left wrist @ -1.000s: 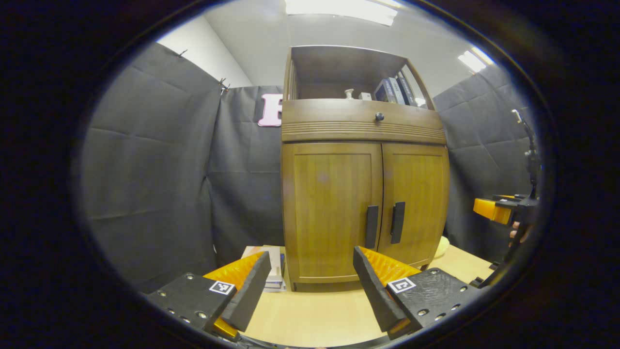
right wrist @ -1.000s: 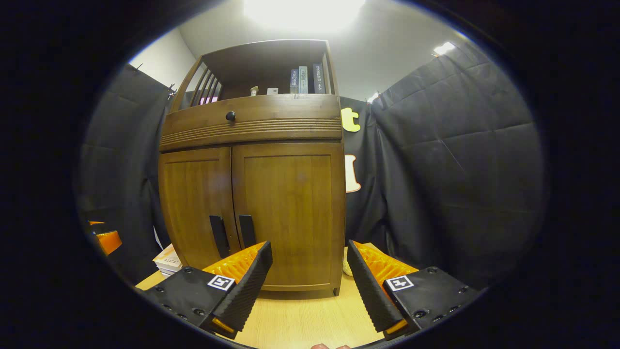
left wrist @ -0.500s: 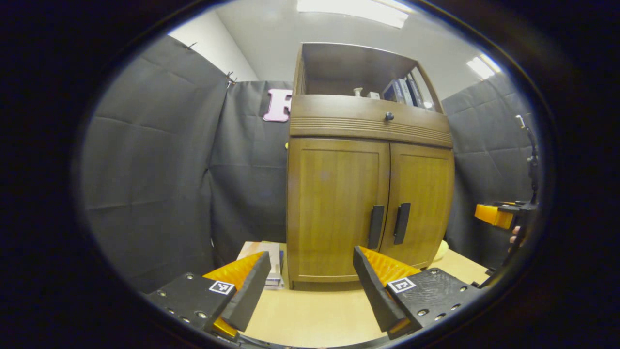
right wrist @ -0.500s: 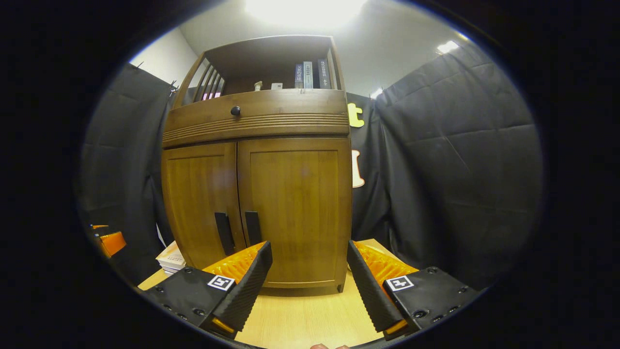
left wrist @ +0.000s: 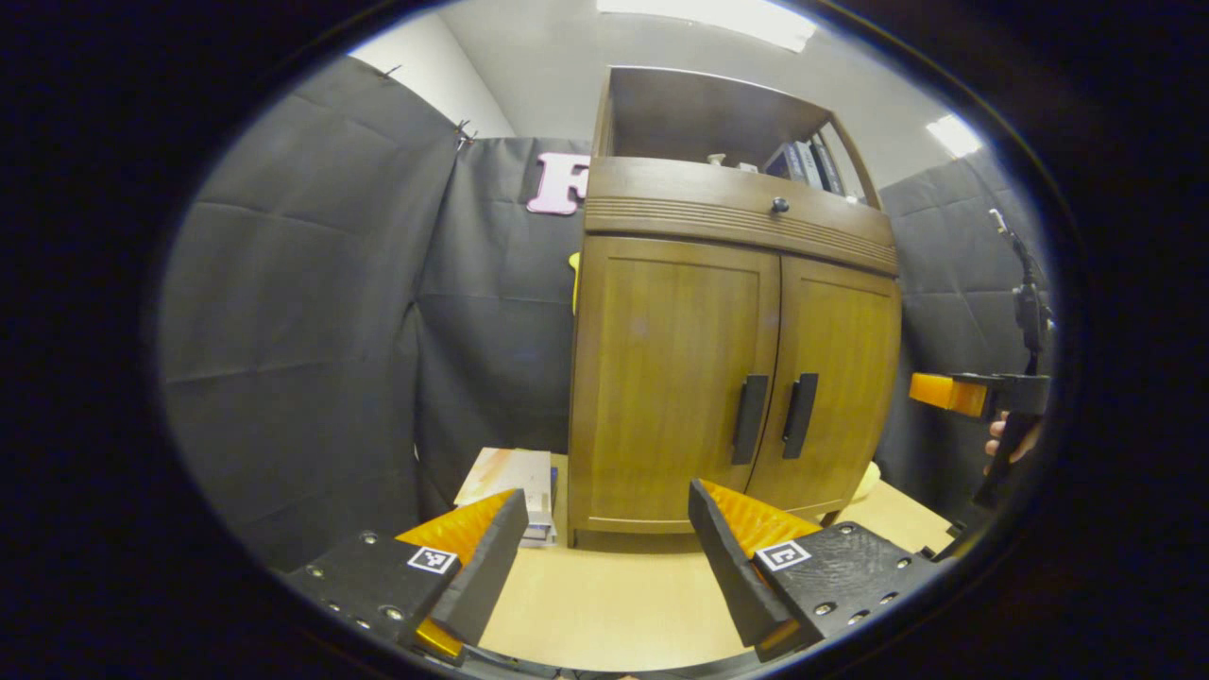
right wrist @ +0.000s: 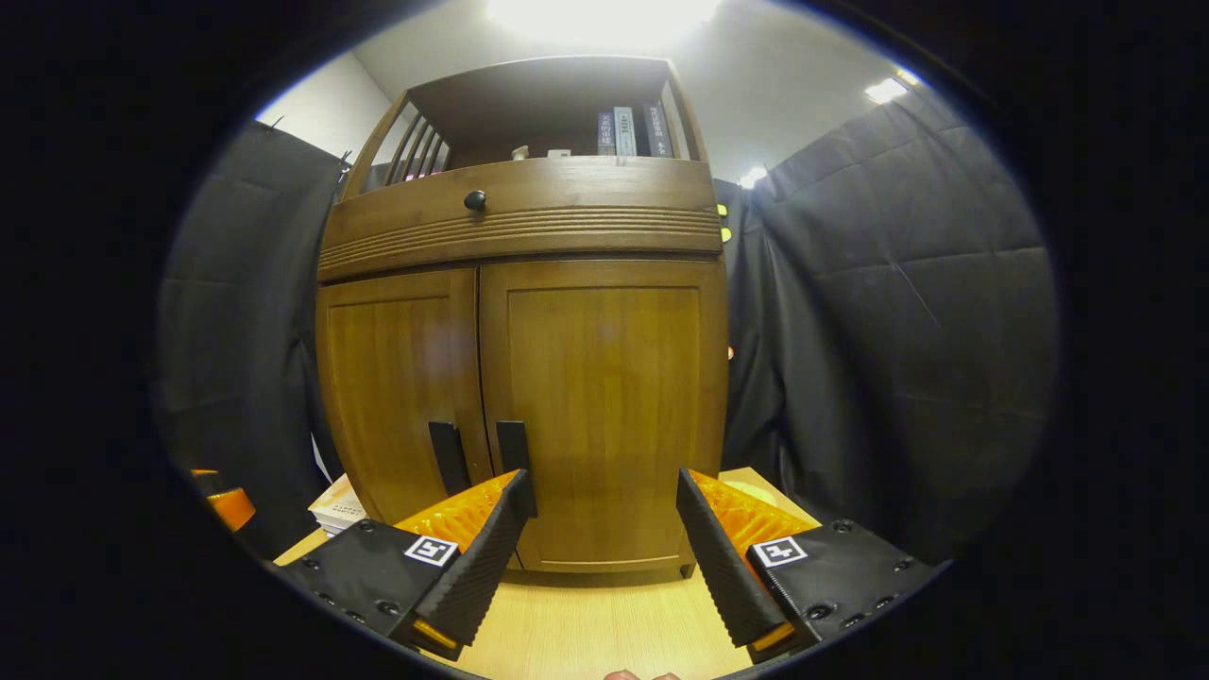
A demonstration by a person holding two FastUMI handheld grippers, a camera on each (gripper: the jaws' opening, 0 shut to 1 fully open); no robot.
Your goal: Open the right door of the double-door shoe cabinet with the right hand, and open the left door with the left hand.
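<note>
The wooden shoe cabinet (left wrist: 727, 378) (right wrist: 529, 397) stands on a light table with both doors closed. Two black vertical handles sit side by side at the middle seam: the left door's handle (left wrist: 751, 419) (right wrist: 448, 457) and the right door's handle (left wrist: 801, 416) (right wrist: 512, 448). In the left gripper view my left gripper (left wrist: 604, 548) is open, short of the cabinet's front, and my right gripper (left wrist: 954, 393) shows at the far right in a hand. In the right gripper view my right gripper (right wrist: 604, 534) is open, low before the right door, its left finger tip just below that door's handle.
A drawer with a round black knob (left wrist: 779, 204) (right wrist: 475, 199) runs above the doors, under an open shelf with books (right wrist: 628, 130). A stack of books (left wrist: 510, 477) lies on the table left of the cabinet. A pale round object (left wrist: 864, 480) lies at its right foot.
Both grippers have moved closer to the cabinet, which looms larger in both views. Its handles sit nearer the right gripper's left finger. Both grippers stay open.
</note>
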